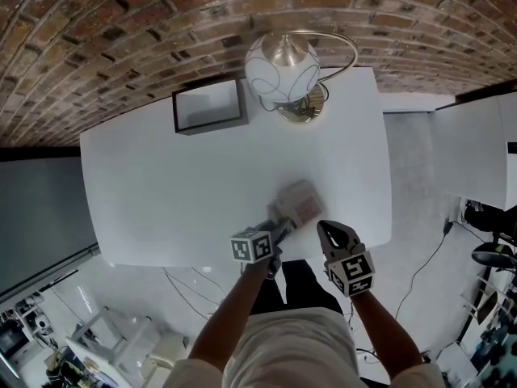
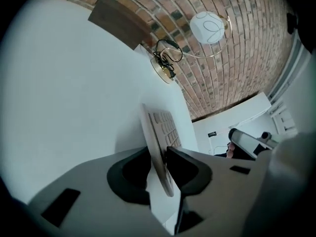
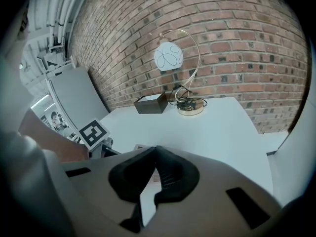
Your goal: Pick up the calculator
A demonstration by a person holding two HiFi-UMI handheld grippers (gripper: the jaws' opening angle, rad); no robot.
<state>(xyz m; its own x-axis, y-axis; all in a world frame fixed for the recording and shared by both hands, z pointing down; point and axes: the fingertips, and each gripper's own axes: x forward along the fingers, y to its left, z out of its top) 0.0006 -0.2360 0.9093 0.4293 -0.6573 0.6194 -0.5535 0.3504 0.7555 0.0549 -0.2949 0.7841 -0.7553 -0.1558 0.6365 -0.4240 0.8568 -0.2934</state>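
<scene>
The calculator [image 1: 300,202] is a flat, pale slab with rows of keys, lying near the front edge of the white table [image 1: 161,192]. My left gripper [image 1: 283,225] reaches it from the near side. In the left gripper view the calculator [image 2: 163,132] stands edge-on between the two dark pads, and the left gripper [image 2: 160,154] is shut on it, one pad on the back and one on the keyed face. My right gripper [image 1: 329,231] hovers just to the right of the calculator. Its tips meet with nothing between them, so the right gripper [image 3: 155,151] is shut.
A globe lamp [image 1: 283,71] on a brass base stands at the back of the table, by the brick wall. A dark open box [image 1: 210,106] sits to its left. Cables run across the floor on the right. The table's front edge lies right below both grippers.
</scene>
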